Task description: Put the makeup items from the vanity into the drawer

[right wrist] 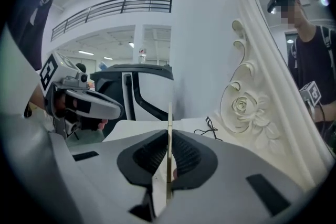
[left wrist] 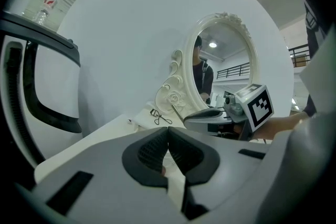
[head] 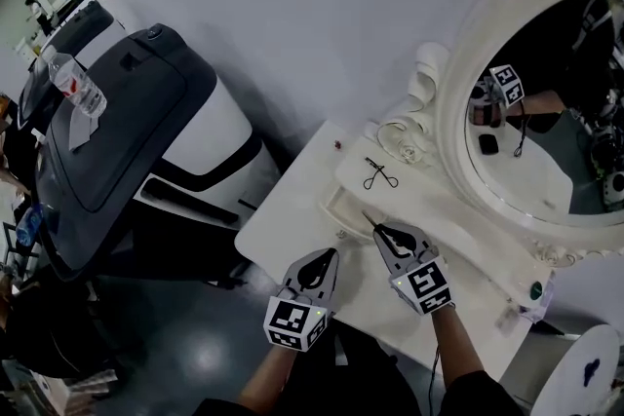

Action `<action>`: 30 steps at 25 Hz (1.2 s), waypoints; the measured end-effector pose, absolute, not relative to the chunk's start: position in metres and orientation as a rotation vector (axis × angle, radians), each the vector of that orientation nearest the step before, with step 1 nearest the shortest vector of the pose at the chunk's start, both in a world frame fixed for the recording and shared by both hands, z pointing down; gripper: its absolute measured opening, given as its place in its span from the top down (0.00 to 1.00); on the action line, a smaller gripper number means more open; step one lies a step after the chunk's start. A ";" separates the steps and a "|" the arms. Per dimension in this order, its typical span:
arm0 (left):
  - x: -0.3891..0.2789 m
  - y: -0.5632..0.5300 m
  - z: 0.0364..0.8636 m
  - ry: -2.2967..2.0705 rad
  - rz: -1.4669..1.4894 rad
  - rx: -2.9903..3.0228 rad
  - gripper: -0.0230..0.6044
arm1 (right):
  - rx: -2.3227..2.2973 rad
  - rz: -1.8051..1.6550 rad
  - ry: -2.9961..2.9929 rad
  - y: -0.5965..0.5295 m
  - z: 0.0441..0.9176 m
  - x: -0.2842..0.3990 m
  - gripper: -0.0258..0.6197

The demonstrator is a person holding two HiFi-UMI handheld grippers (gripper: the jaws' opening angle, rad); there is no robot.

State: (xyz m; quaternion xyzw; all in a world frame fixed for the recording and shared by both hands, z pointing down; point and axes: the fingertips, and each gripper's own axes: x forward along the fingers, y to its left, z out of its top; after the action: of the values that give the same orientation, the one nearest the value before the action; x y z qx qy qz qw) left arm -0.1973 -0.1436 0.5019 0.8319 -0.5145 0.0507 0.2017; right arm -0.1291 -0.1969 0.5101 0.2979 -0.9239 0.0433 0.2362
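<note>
A black eyelash curler [head: 380,174] [left wrist: 159,117] [right wrist: 210,126] lies on the raised shelf of the white vanity [head: 292,209], beside the carved rose of the mirror frame. My right gripper [head: 382,233] [right wrist: 169,136] hovers just in front of that shelf, shut on a thin pale stick [right wrist: 169,123] that stands up between its pads. Its dark tip [head: 369,221] pokes toward the shelf. My left gripper [head: 320,260] [left wrist: 168,136] is over the vanity's front part, beside the right one, with its jaws shut and nothing visibly held. I cannot make out a drawer clearly.
The oval mirror [head: 546,112] in its white carved frame fills the back right. A large black and white machine [head: 127,132] with a water bottle [head: 76,83] on top stands left of the vanity. A small red item [head: 337,145] sits near the vanity's far corner.
</note>
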 end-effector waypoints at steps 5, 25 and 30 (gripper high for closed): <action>-0.198 -0.154 0.517 -1.431 0.148 2.294 0.94 | 0.708 0.095 -2.382 -0.211 0.547 -0.135 0.89; -0.208 -0.175 0.551 -1.419 0.145 2.235 0.94 | 0.492 -0.076 -2.147 -0.231 0.605 -0.165 0.89; -0.206 -0.175 0.552 -1.418 0.145 2.234 0.94 | 0.535 -0.075 -2.164 -0.235 0.601 -0.161 0.89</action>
State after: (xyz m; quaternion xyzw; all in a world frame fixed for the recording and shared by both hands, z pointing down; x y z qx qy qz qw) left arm -0.2064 -0.1750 0.5520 0.8177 -0.5191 0.0530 0.2433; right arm -0.1607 -0.2349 0.6007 0.2154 -0.8712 -0.0301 0.4402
